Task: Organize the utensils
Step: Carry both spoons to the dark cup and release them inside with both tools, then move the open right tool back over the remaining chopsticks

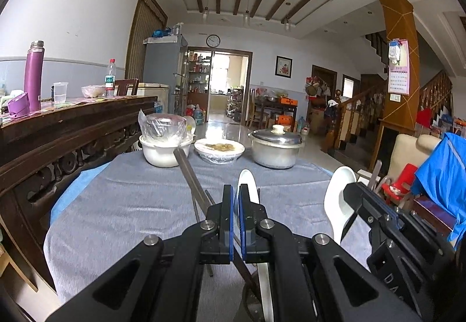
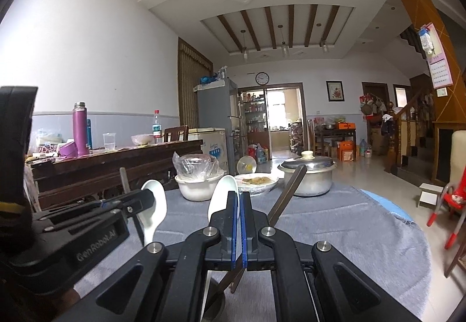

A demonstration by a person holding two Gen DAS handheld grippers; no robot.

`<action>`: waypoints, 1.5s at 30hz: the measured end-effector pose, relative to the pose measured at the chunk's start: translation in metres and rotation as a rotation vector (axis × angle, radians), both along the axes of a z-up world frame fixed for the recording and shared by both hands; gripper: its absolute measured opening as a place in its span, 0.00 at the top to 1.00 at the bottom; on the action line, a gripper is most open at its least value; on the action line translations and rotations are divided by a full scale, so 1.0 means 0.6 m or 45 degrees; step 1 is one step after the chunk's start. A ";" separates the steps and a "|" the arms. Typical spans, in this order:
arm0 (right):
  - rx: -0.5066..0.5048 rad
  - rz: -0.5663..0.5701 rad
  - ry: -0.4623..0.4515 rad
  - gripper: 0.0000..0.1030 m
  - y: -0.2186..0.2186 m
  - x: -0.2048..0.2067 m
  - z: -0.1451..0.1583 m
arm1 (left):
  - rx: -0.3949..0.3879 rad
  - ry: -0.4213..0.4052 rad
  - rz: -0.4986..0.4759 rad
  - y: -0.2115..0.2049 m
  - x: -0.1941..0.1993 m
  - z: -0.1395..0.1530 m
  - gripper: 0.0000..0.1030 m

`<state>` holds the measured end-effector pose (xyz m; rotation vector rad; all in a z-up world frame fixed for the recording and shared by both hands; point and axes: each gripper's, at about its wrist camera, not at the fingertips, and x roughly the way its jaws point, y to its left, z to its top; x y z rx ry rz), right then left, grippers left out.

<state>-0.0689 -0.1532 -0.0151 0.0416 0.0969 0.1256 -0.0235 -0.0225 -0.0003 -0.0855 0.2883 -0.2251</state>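
Note:
My left gripper is shut on a white spoon and dark chopsticks that stick up and forward to the left. My right gripper is shut on another white spoon with dark chopsticks leaning to the right. Both are held above the grey tablecloth. The right gripper with its spoon shows at the right of the left wrist view. The left gripper with its spoon shows at the left of the right wrist view.
At the table's far side stand a white bowl with a plastic-wrapped bowl inside, a covered plate of food and a lidded metal pot. A dark wooden sideboard stands left. A chair with blue cloth is right.

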 end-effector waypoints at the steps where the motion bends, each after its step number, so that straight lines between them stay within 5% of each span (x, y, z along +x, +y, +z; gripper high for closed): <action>1: -0.006 0.001 0.000 0.97 0.001 -0.003 0.000 | 0.002 0.002 -0.002 0.001 -0.002 -0.002 0.97; 30: -0.070 0.074 0.093 0.96 0.016 -0.046 -0.004 | 0.029 0.025 -0.056 0.025 -0.042 -0.003 0.94; 33: -0.070 0.069 0.094 0.95 0.013 -0.046 -0.003 | 0.032 0.019 -0.061 0.028 -0.049 0.003 0.89; 36: -0.044 0.072 0.094 0.90 0.007 -0.047 0.002 | 0.040 -0.006 -0.046 0.035 -0.059 0.012 0.73; 38: -0.026 0.069 0.089 0.64 0.004 -0.050 0.005 | 0.039 -0.027 -0.026 0.042 -0.066 0.017 0.60; 40: -0.018 0.065 0.068 0.49 0.005 -0.055 0.008 | 0.038 -0.043 -0.004 0.048 -0.070 0.022 0.57; 45: -0.034 0.037 0.029 0.50 0.005 -0.064 0.016 | 0.046 -0.010 0.038 0.069 -0.068 0.024 0.39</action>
